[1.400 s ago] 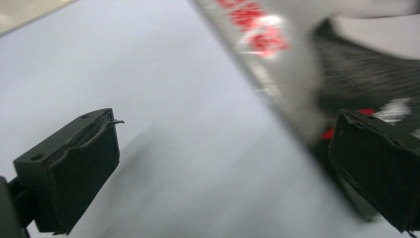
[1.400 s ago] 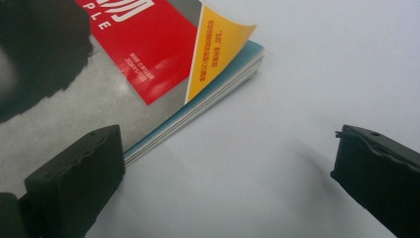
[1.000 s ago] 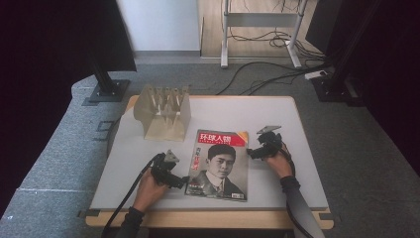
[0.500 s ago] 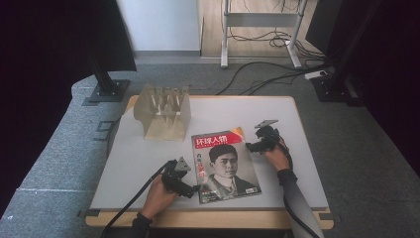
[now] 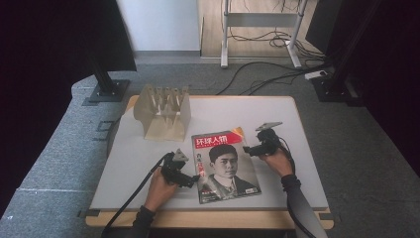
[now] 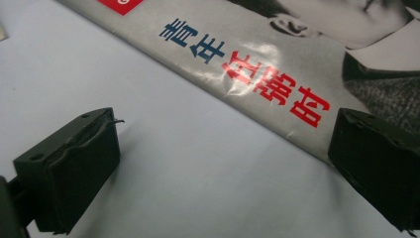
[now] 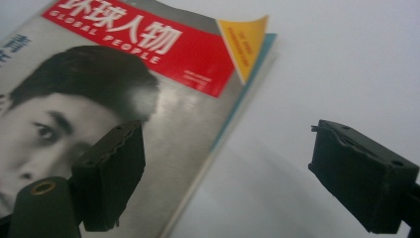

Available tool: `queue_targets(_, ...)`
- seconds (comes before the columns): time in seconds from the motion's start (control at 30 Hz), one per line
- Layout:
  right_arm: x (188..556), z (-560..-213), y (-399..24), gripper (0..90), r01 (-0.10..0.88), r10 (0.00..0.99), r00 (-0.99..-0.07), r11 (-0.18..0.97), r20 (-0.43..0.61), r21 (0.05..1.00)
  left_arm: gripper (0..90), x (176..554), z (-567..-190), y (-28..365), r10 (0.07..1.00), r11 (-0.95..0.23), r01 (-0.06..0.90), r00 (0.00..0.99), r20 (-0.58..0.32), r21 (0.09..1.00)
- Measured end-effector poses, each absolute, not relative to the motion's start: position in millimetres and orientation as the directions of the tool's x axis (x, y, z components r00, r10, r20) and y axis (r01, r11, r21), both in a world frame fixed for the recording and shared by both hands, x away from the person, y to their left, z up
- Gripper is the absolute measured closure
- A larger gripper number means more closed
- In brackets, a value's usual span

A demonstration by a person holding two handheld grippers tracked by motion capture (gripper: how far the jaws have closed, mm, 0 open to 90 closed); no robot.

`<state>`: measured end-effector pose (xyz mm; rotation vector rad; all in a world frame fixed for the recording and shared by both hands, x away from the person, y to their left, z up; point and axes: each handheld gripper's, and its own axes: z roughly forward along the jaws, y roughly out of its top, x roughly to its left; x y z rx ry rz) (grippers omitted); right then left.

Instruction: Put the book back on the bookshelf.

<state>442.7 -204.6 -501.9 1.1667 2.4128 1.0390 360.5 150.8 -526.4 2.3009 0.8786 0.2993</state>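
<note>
A magazine [image 5: 225, 166] lies flat on the white surface [image 5: 124, 158], cover up, slightly skewed, its top right cover corner curled up. The left claw [image 5: 194, 181] sits at the magazine's left edge, jaws wide: in the left gripper view [image 6: 223, 163] one jaw is over bare surface, the other over the cover's edge, nothing gripped. The right claw [image 5: 249, 150] stands at the right edge, jaws apart after just closing a little; one over the cover, one over the surface [image 7: 228, 173], pressing nothing. A wooden rack [image 5: 163, 111] stands behind the magazine.
</note>
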Motion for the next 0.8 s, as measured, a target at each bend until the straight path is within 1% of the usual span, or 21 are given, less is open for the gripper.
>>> queue_targets(0.03,442.3,-501.6,-202.1,12.9,0.573,0.764,-0.642,0.424,0.062,0.702,0.0,359.7,-526.3,151.3,0.661,-0.576,0.508,0.751,-0.001,0.64)
queue_targets(0.1,442.4,-502.0,-197.5,13.2,0.573,0.761,-0.645,0.427,0.063,0.7,0.0,359.1,-527.3,152.0,0.663,-0.57,0.508,0.749,-0.003,0.646)
queue_targets(0.27,448.6,-510.3,-189.8,14.7,0.589,0.755,-0.646,0.399,0.113,0.703,0.0,358.5,-528.0,150.4,0.667,-0.565,0.506,0.745,0.001,0.652)
queue_targets(0.47,459.0,-520.2,-181.1,18.5,0.62,0.75,-0.631,0.334,0.198,0.71,0.0,358.7,-528.2,149.7,0.671,-0.56,0.509,0.741,-0.003,0.653)
queue_targets(0.63,463.6,-524.0,-176.5,18.9,0.636,0.754,-0.621,0.324,0.214,0.7,0.0,358.9,-528.3,149.5,0.671,-0.559,0.51,0.741,-0.004,0.653)
queue_targets(0.73,463.1,-523.5,-176.3,21.3,0.645,0.766,-0.605,0.31,0.219,0.699,0.0,359.0,-528.3,149.5,0.672,-0.559,0.511,0.741,-0.004,0.653)
queue_targets(0.8,461.7,-523.8,-178.9,22.3,0.655,0.766,-0.594,0.285,0.244,0.7,0.0,359.0,-528.3,149.5,0.672,-0.559,0.511,0.741,-0.004,0.653)
